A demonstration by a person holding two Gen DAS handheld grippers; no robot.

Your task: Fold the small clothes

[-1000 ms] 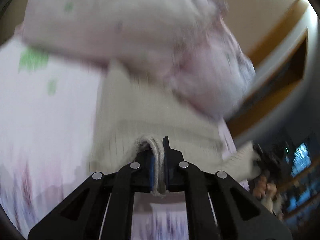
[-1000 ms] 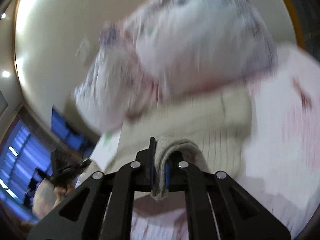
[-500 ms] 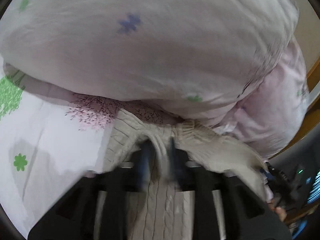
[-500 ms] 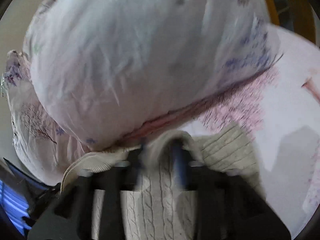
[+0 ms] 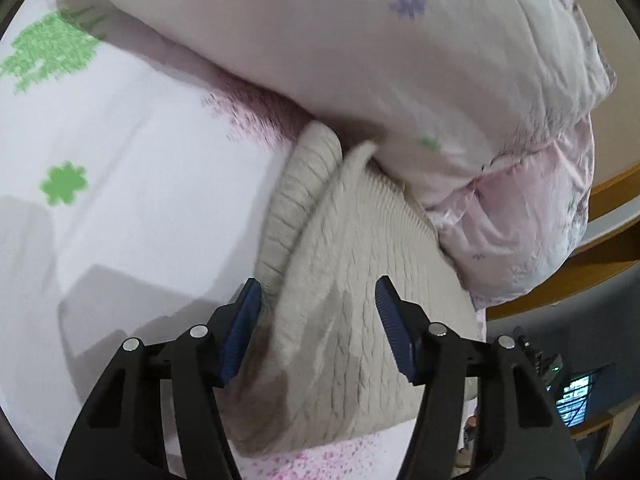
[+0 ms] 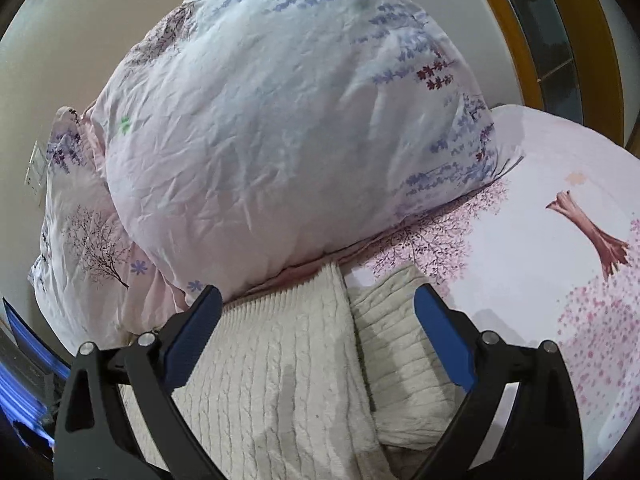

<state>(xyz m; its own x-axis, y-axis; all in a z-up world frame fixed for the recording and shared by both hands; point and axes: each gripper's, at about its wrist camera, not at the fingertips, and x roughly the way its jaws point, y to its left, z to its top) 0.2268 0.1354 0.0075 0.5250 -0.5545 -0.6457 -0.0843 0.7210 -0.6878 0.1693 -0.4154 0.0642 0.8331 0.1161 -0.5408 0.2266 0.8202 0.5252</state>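
White bedding printed with green clover shapes and pink blossom trees covers the bed (image 5: 132, 208), filling the left half of the left wrist view and the right side of the right wrist view (image 6: 540, 264). Against it sits a big rumpled pillow (image 5: 400, 64) with small purple and green flowers — it takes up the whole top of the left view and the centre of the right view (image 6: 280, 140). A second, pinker pillow (image 6: 92, 240) is tucked behind it at the left of the right view, with a plain beige wall above.

The cream cable-knit sweater (image 5: 352, 280) lies on the bed in the lower centre of both frames, its far edge pushed up against the bottom of the big pillow. In the right view (image 6: 280, 360) it looks folded, one knit panel lying over another, with a lower layer showing to the right.

The left gripper (image 5: 318, 320) hovers just over the knit with its blue-padded fingers (image 5: 242, 332) wide apart, holding nothing. The right gripper (image 6: 316, 332) is likewise spread open above the sweater, its fingers (image 6: 444, 336) empty, one on each side of the folded panel.

A wooden frame edge shows at the right of the left view.
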